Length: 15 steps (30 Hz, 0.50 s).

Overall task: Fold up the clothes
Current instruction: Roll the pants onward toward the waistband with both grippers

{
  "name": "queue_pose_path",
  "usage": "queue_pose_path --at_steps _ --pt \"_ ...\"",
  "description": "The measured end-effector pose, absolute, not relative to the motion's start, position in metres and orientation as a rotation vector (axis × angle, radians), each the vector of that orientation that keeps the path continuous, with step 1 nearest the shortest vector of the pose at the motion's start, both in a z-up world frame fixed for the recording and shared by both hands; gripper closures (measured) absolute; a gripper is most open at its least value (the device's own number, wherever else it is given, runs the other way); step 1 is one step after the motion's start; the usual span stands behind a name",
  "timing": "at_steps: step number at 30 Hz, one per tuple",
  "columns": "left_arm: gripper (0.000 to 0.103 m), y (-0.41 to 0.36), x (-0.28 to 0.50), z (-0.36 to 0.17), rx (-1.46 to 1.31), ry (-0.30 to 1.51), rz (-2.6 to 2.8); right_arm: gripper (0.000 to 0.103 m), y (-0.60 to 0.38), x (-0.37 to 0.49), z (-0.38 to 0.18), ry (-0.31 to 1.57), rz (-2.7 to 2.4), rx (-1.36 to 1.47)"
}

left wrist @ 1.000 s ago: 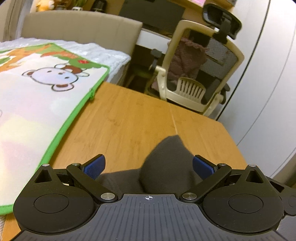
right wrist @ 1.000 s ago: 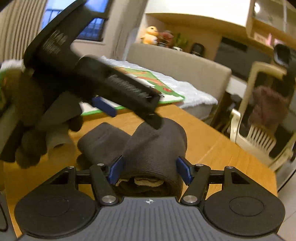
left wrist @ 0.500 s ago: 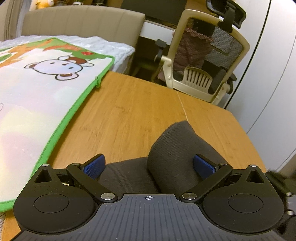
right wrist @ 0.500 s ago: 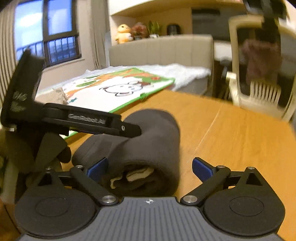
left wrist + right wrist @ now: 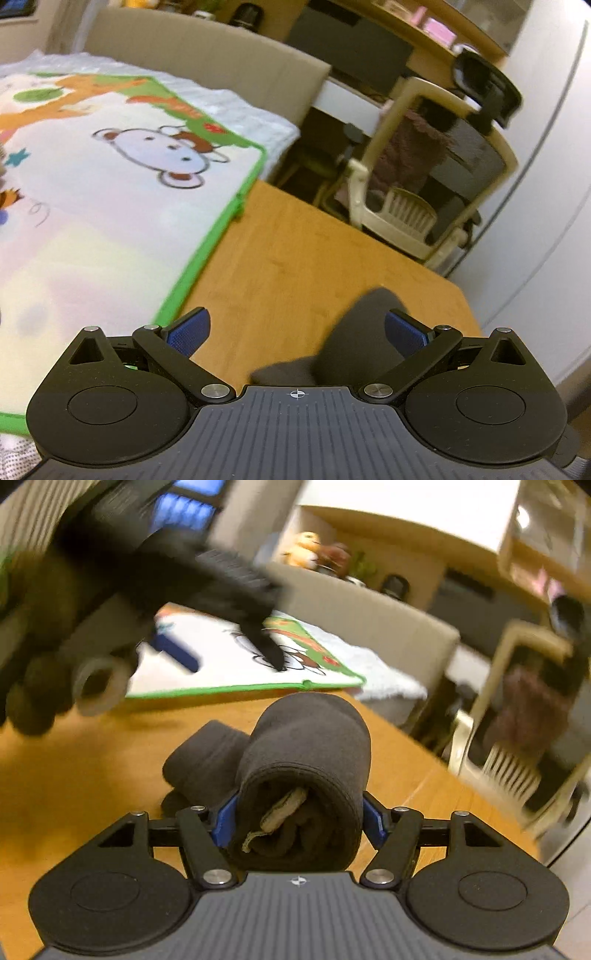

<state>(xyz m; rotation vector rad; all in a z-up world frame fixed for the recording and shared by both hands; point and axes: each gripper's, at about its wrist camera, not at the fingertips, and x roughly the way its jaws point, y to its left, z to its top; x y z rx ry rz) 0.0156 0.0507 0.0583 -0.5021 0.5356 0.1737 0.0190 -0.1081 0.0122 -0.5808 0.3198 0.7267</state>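
My right gripper was closing on the rolled dark sock, pads touching both sides. Left gripper jaws stood apart, empty, sock beside its right pad. Soft, light, squashy; I'd grip mid-roll.

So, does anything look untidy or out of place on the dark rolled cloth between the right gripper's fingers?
Yes. At the open end of the dark rolled cloth, a pale tag sticks out of the roll instead of lying tucked inside. The right gripper is closing around this roll. Nothing looks spilled or damaged.
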Motion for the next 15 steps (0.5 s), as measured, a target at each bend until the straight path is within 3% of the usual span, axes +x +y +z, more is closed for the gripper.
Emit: queue_pose_path --at_steps 5,7,10,15 --pt "0.0 0.028 0.025 0.047 -0.382 0.599 0.178 0.028 -0.099 0.008 0.015 0.276 0.761 -0.64" --pt "0.0 0.029 0.025 0.04 -0.366 0.625 0.208 0.015 -0.107 0.007 0.021 0.278 0.807 -0.594" --pt "0.0 0.034 0.021 0.032 -0.379 0.638 0.224 0.007 -0.123 0.016 0.033 0.328 0.89 -0.443" --pt "0.0 0.04 0.014 0.024 -0.398 0.643 0.228 0.005 -0.144 0.055 0.038 0.482 0.898 -0.149"
